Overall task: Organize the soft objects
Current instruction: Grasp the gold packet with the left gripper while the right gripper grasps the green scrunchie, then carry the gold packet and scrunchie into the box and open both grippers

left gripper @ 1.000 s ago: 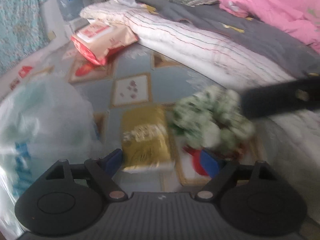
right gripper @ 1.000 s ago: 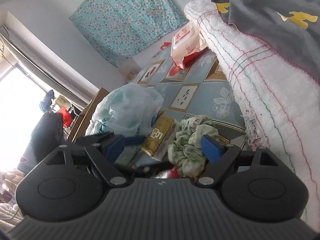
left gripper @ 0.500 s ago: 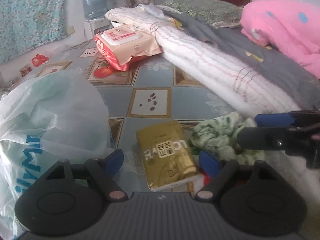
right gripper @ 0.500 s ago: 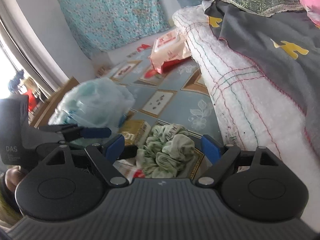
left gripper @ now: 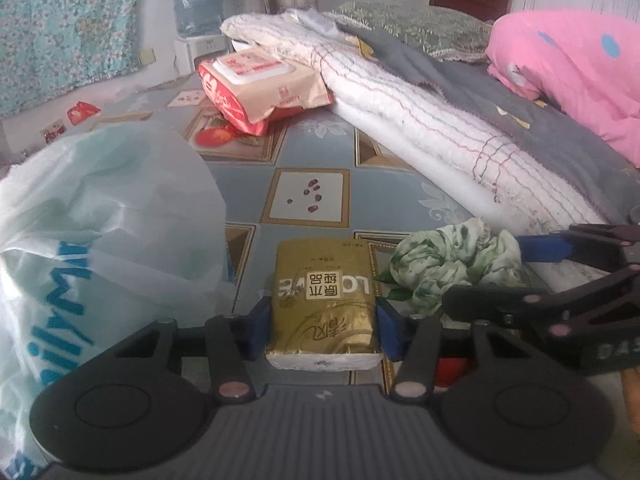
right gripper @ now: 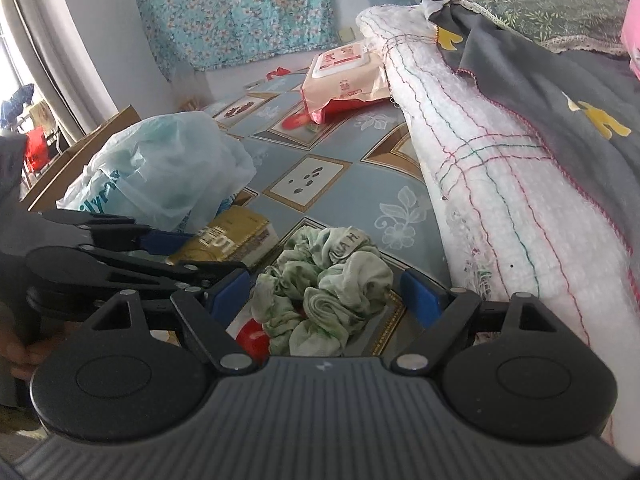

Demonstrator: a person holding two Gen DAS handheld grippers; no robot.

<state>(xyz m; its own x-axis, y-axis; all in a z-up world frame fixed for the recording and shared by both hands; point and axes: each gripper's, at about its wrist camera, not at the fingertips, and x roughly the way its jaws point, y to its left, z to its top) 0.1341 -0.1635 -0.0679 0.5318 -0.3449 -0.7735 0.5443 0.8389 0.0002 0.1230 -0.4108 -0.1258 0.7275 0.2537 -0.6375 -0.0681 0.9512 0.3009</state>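
From the left wrist camera, the left gripper (left gripper: 324, 330) has its jaws pressed on both sides of the gold tissue pack (left gripper: 323, 298), which lies on the patterned floor mat (left gripper: 316, 148). The pack is a soft rectangular block in shiny foil, with white paper showing at its near end. To lift it well, I think the squeeze should stay gentle and centred, because the foil looks slippery and the pack can bend. A thin, wrinkled plastic bag (left gripper: 104, 216) stands just beside it on the left. The green crumpled cloth (left gripper: 448, 264) lies just beside it on the right, with the right gripper (left gripper: 516, 276) around it.

From the right wrist camera, the right gripper (right gripper: 326, 294) has its jaws spread, one on each side of the green crumpled cloth (right gripper: 328, 292), not yet pressing it. The cloth is limp and bunched in folds, so the jaws should probably go low and take the thick middle. A quilted white blanket (right gripper: 500, 184) rises at the right.
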